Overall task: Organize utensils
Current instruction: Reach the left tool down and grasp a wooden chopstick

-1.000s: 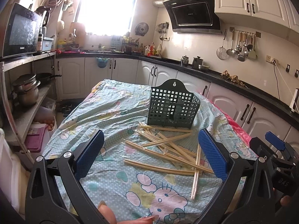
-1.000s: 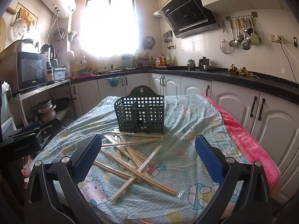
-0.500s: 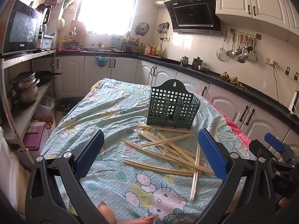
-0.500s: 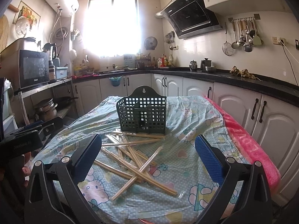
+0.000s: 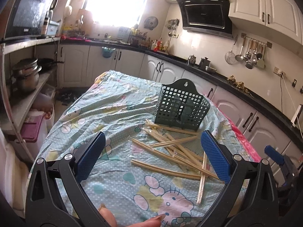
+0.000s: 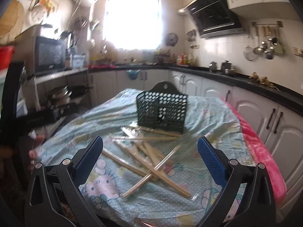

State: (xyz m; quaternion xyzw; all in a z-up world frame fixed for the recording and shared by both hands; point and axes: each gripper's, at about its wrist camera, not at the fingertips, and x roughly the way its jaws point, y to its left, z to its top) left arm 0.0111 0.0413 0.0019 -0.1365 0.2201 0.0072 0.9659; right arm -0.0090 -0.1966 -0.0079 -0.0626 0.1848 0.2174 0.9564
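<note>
Kitchen cabinets run along the far wall and down the right side under a black counter, hemming in a table spread with a pale blue cartoon-print cloth; on the right a pink cover shows under the cloth's edge, with only a narrow lane between it and the cabinet doors; on the left a metal shelf rack with stacked pots stands close to the table's long side. A dark green perforated utensil basket stands upright toward the far middle of the table; bare cloth stretches to its left and behind it. Just in front of the basket a loose heap of wooden chopsticks lies criss-crossed, the nearest ones touching its base, others fanning toward the near edge; one stick points almost straight at the near side. The left gripper hovers above the near part of the table, jaws spread wide and holding nothing, the heap lying ahead and to its right; fingertips show at the bottom of its view. The right gripper hangs likewise wide apart and empty, the heap straight ahead between its blue pads; its view is blurred. A range hood and hanging ladles sit well clear on the right wall.
</note>
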